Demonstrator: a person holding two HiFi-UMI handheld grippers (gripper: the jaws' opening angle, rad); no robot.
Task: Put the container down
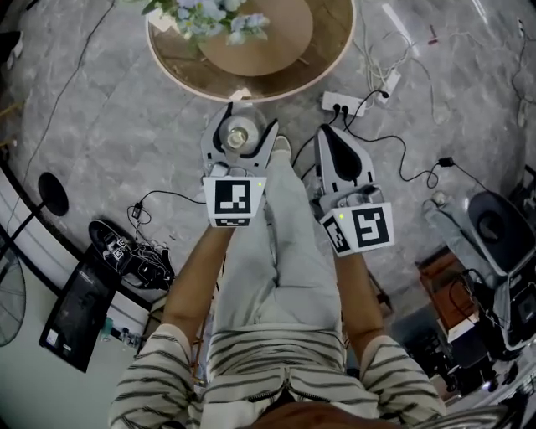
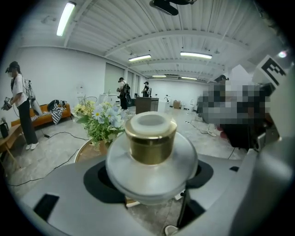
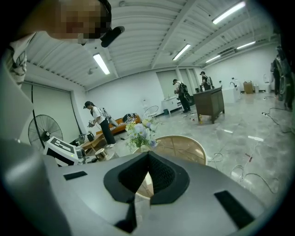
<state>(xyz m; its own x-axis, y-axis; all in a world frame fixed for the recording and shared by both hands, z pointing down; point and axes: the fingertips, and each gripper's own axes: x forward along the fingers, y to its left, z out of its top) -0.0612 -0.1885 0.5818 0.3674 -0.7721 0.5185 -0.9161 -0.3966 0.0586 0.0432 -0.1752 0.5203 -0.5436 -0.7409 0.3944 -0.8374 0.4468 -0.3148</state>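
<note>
Between the fingers of the left gripper (image 1: 241, 126): we carry the container (image 2: 151, 154), a squat frosted jar with a gold collar (image 2: 150, 145). It is upright and in the air over the floor (image 1: 100, 126), short of the round desk (image 1: 322, 63).
Left grip: the fingers stand wide and clamp the container's belly from both sides.
Right gripper (image 3: 148, 177): its fingers are pressed together with nothing between them, and it hangs just beside the left one.
Likely spot: we judge it to be the round desk with the flowers (image 1: 213, 18), ahead of both grippers.
Handling: we judge the container stiff, smooth and breakable, glass-like, with some weight to it. The rounded belly could slide in the pads if tilted, so it wants a flat, gentle landing.
Where to hold: at the widest part of the belly below the collar, as now. The collar may be a loose cap, so we would not hold it there.
Hidden: the bulge covers the container's base and the pad contact. We cannot tell whether anything is inside. The head view cuts off the desk's far side.
</note>
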